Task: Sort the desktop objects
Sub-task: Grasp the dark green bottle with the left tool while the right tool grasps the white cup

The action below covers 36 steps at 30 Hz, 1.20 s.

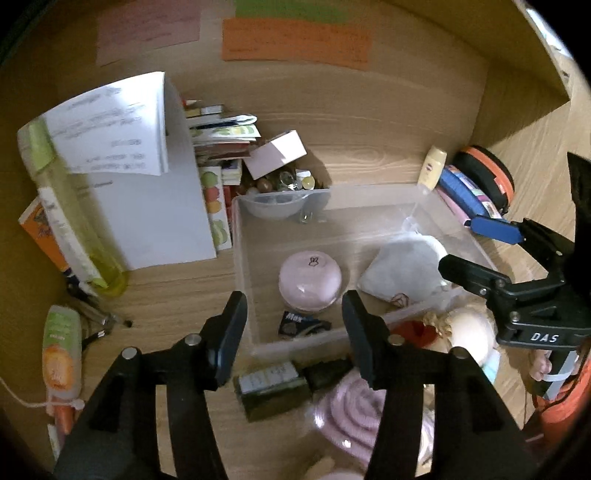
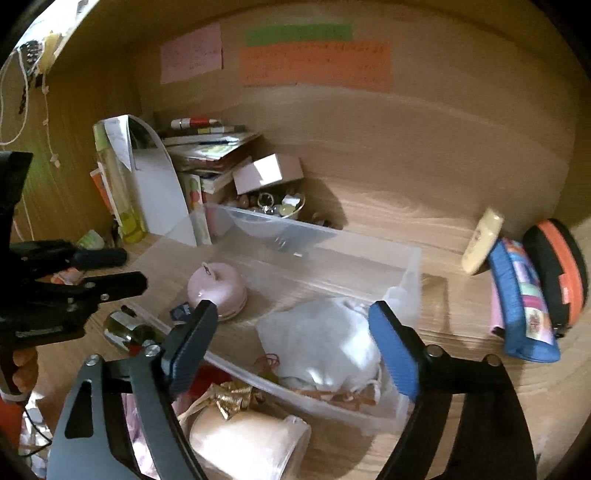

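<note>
The left gripper (image 1: 293, 334) and right gripper (image 2: 295, 347) both hang released and empty over the clear plastic bin (image 1: 243, 258). At its 4 o'clock corner lies a soft white drawstring pouch (image 2: 321, 339): probably light and limp, best pinched by its bunched top.

I see a light wooden desk (image 2: 424, 218) walled in by wooden panels (image 2: 424, 122), with pink (image 2: 191, 52), green (image 2: 299, 33) and orange paper notes (image 2: 316, 63) stuck at upper centre; lighting is dim and warm.
</note>
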Tool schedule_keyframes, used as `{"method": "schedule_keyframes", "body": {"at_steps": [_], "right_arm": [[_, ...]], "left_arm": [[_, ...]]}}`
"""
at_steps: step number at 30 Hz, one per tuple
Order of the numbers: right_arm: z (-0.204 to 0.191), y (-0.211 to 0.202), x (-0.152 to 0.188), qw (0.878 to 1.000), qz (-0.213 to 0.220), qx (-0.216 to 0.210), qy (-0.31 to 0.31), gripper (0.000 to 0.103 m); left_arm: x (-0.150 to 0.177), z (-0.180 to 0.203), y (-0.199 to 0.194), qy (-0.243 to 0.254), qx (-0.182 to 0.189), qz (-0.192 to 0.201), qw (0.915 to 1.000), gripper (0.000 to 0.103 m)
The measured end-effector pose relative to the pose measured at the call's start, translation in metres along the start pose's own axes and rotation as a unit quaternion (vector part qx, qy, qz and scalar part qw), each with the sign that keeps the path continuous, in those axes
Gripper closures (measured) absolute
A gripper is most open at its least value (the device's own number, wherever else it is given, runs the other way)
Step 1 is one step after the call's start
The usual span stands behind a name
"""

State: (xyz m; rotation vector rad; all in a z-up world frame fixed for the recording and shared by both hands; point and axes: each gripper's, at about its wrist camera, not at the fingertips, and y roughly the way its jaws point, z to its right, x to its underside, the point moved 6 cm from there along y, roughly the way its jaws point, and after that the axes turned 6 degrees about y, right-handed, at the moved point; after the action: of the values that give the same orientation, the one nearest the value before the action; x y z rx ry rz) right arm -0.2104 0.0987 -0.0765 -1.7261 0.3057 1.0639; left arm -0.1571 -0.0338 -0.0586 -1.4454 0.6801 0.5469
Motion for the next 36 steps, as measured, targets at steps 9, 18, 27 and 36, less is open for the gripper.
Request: {"method": "schedule_keyframes", "body": {"at_steps": [9, 18, 27, 36], "right_arm": [[-0.005, -0.023, 0.020, 1.000, -0.001, 0.015, 0.005, 0.020], [-0.010, -0.040, 0.048, 1.000, -0.012, 0.020, 0.021, 0.017], [-0.027, -0.023, 0.087, 0.998, -0.056, 0.034, -0.005, 0.017], [-0.025, -0.003, 0.097, 0.996, -0.071, 0.048, 0.019, 0.019]], "left_arm": [[0.028, -0.018, -0.009, -0.018, -0.001, -0.028, 0.9994, 0.040], [0.062, -0.013, 0.008, -0.006, 0.002, -0.071, 0.9975, 0.033], [0.073, -0.019, 0.027, -0.042, 0.041, -0.100, 0.9932, 0.033], [0.070, -0.020, 0.042, -0.063, 0.052, -0.111, 0.9904, 0.035]]}}
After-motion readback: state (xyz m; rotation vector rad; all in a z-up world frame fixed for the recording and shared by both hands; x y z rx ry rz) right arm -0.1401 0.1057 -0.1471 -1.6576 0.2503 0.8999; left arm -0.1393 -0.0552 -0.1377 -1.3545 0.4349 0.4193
